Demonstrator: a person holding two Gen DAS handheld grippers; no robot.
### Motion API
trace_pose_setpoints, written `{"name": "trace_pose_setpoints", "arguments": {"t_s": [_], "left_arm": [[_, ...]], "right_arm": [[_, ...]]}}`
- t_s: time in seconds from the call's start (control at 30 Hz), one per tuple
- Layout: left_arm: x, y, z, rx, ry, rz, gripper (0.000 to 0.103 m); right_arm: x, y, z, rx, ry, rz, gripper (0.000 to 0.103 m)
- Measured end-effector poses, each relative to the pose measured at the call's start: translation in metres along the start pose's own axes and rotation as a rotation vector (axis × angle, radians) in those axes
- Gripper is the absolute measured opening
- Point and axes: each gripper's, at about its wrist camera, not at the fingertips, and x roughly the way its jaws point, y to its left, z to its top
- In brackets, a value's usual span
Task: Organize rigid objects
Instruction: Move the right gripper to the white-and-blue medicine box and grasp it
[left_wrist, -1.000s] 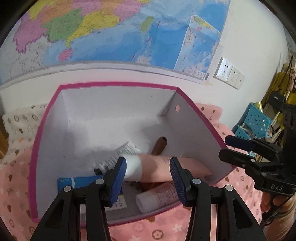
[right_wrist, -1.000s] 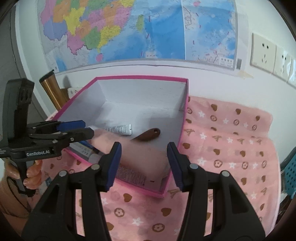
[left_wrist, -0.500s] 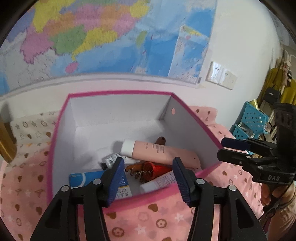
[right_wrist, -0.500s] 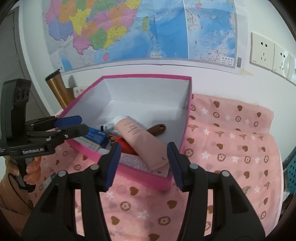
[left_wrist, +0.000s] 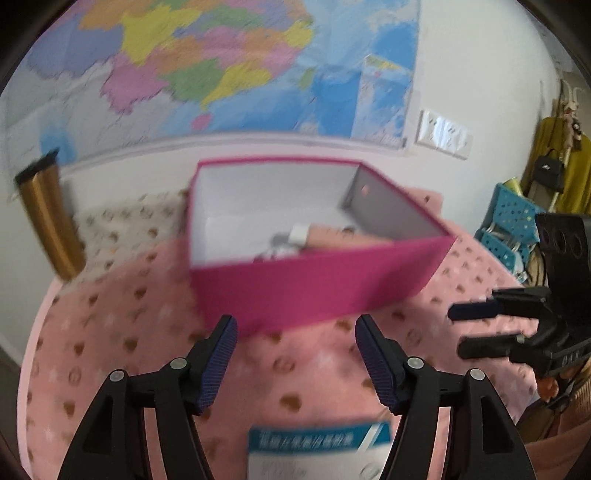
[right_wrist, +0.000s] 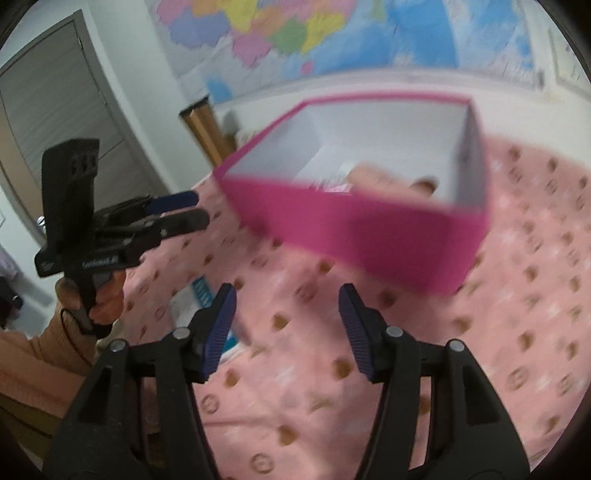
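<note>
Only left view – white-and-blue carton (left_wrist: 318, 448) under open left gripper (left_wrist: 295, 354) | door (right_wrist: 55, 122) – right view

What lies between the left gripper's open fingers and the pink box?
In the left wrist view, only bare pink patterned cloth separates the left gripper from the pink box. The white-and-blue carton lies nearer the camera, not in that stretch.

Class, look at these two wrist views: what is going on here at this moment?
A person holds a two-finger gripper in each hand over a pink patterned tablecloth. The left gripper and right gripper are both open and hold nothing. Ahead stands an open pink cardboard box with white inside, where a pale pink tube and other items lie, blurred. A white and blue flat carton lies on the cloth outside the box, just below the left gripper.
</note>
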Motion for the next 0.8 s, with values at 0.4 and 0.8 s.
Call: {"name": "trace_pose_setpoints", "arguments": {"t_s": [0.4,0.8], "left_arm": [[-0.006,0.032,-0.061,-0.122,0.117,0.018,0.068],[0.001,0.021,-0.084,-0.105,0.186,-0.067,0.057]], "right_arm": [[0.066,0.038,-0.046,0.031,0.186,0.149,0.059],[0.076,0.041,-0.043,0.044,0.191,0.163,0.048]]}}
